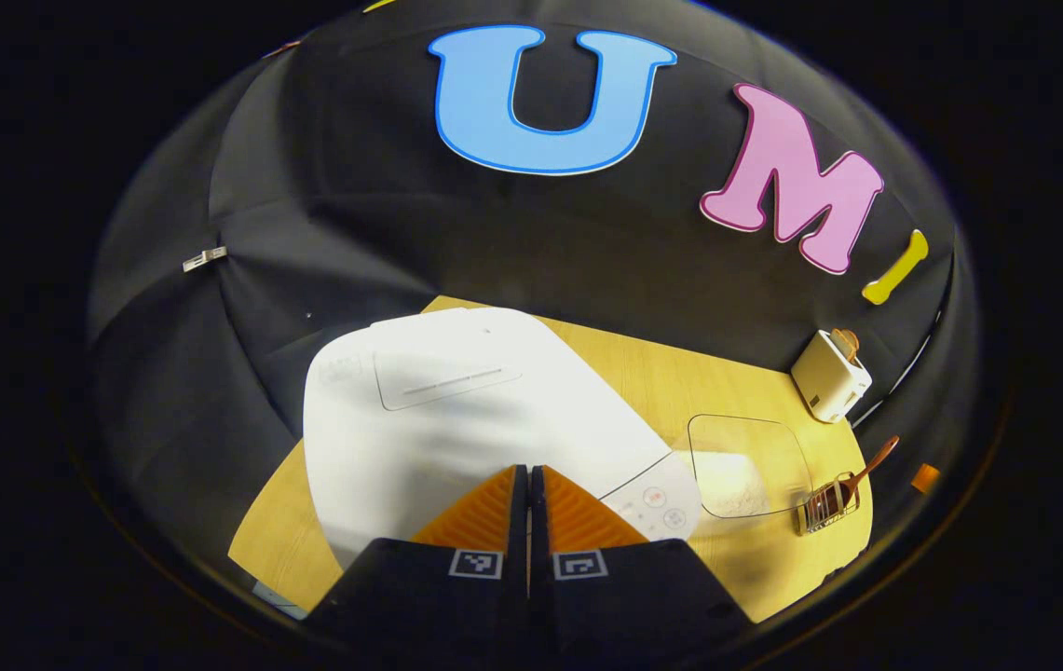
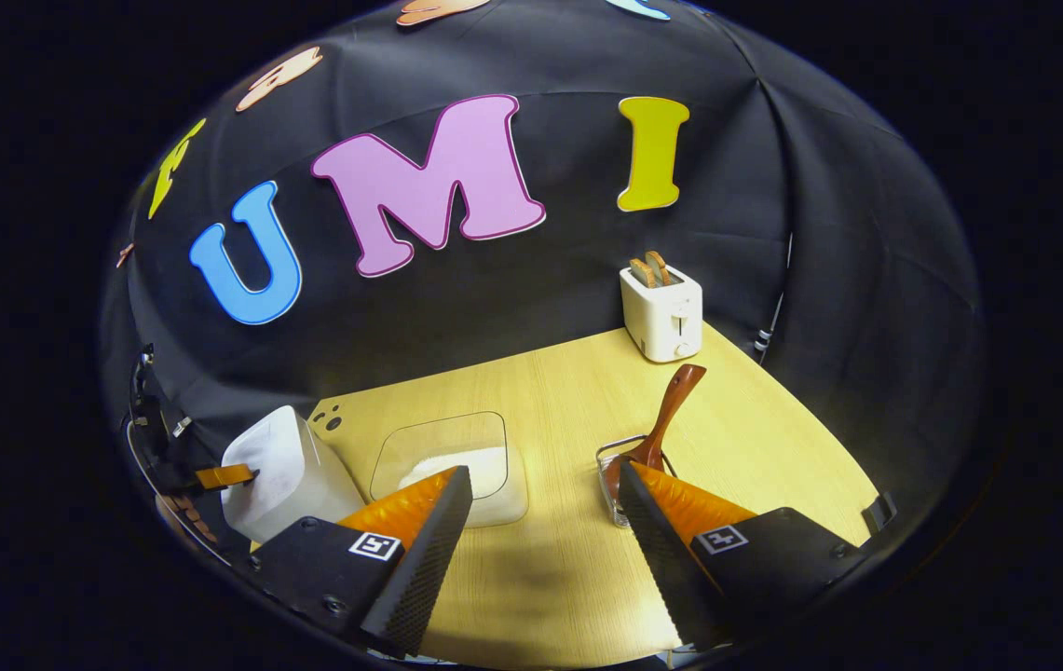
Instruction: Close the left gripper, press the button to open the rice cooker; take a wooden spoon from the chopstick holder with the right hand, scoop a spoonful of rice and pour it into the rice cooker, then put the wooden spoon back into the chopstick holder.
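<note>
The white rice cooker [image 1: 456, 410] stands with its lid down on the wooden table [image 1: 643, 363]. My left gripper [image 1: 528, 471] is shut, its tips just over the cooker's front edge beside the button panel [image 1: 657, 503]. Rice fills part of a clear container [image 1: 745, 466]. A wooden spoon [image 1: 871, 464] leans in the wire chopstick holder [image 1: 827, 503]. In the right gripper view the cooker [image 2: 284, 475] sits far left with the left gripper [image 2: 224, 477] at it. My right gripper [image 2: 545, 485] is open above the table, between the rice container [image 2: 452, 461] and the spoon [image 2: 666, 415] in its holder [image 2: 620, 471].
A white toaster [image 2: 663, 309] with toast in its slots stands at the back of the table by the booth wall; it is also in the left gripper view as the toaster [image 1: 831, 373]. A cable [image 2: 773, 312] hangs behind it.
</note>
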`<state>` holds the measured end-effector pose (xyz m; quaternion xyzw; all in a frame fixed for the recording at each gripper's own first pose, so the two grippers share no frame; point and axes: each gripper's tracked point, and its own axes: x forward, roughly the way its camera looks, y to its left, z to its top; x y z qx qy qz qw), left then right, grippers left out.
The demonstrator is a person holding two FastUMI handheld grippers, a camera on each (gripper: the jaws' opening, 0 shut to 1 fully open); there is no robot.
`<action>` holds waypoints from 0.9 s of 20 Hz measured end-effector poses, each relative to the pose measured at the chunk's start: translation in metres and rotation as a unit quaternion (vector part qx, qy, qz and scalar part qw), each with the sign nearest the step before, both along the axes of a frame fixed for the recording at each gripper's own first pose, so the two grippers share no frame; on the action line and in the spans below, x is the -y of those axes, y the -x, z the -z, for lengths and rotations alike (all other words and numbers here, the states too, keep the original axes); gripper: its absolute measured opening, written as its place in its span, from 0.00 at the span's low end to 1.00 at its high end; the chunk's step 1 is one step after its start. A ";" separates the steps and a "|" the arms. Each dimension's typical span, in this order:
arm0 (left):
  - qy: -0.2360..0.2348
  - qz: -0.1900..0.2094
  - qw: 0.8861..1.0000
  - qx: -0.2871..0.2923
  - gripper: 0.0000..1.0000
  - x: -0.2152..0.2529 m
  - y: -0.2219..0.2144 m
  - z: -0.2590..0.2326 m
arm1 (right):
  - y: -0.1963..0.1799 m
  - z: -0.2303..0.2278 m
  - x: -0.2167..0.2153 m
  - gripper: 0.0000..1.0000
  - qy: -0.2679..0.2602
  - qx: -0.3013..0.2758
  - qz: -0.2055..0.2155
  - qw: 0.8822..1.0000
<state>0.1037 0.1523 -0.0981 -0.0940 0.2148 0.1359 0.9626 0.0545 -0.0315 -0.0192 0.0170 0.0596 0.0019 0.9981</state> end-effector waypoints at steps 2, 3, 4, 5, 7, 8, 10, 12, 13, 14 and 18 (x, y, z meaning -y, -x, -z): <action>0.009 -0.002 1.000 -0.002 0.06 -0.001 0.000 0.001 | 0.001 0.003 -0.003 0.98 0.002 -0.004 -0.003 1.000; 0.012 -0.002 1.000 -0.016 0.06 0.000 0.000 0.006 | 0.002 0.004 -0.005 0.98 0.003 -0.005 -0.005 1.000; 0.004 0.000 1.000 -0.012 0.06 0.001 -0.002 0.004 | 0.004 0.005 -0.007 0.98 0.004 -0.006 -0.007 1.000; -0.001 0.003 1.000 -0.020 0.06 0.001 -0.001 0.006 | 0.005 0.005 -0.009 0.98 0.004 -0.006 -0.010 1.000; -0.008 0.002 1.000 -0.008 0.06 0.001 -0.001 -0.002 | 0.010 0.006 -0.014 0.98 0.008 -0.005 -0.017 1.000; -0.015 0.003 1.000 0.007 0.06 0.001 0.000 -0.010 | 0.011 0.007 -0.016 0.98 0.011 -0.003 -0.019 1.000; -0.044 -0.009 0.997 0.057 0.06 -0.001 0.004 -0.041 | 0.016 0.008 -0.018 0.98 0.015 -0.001 -0.019 1.000; -0.101 -0.021 0.988 0.116 0.06 -0.005 0.009 -0.083 | 0.022 0.011 -0.021 0.98 0.016 -0.001 -0.016 1.000; -0.124 -0.020 0.983 0.134 0.06 -0.005 0.013 -0.101 | 0.025 0.012 -0.021 0.98 0.017 -0.001 -0.013 1.000; -0.126 -0.004 0.981 0.149 0.06 0.006 0.016 -0.111 | 0.027 0.013 -0.022 0.98 0.016 0.001 -0.010 1.000; -0.097 0.036 0.981 0.166 0.05 0.025 0.027 -0.112 | 0.037 0.015 -0.033 0.98 0.017 0.009 0.002 1.000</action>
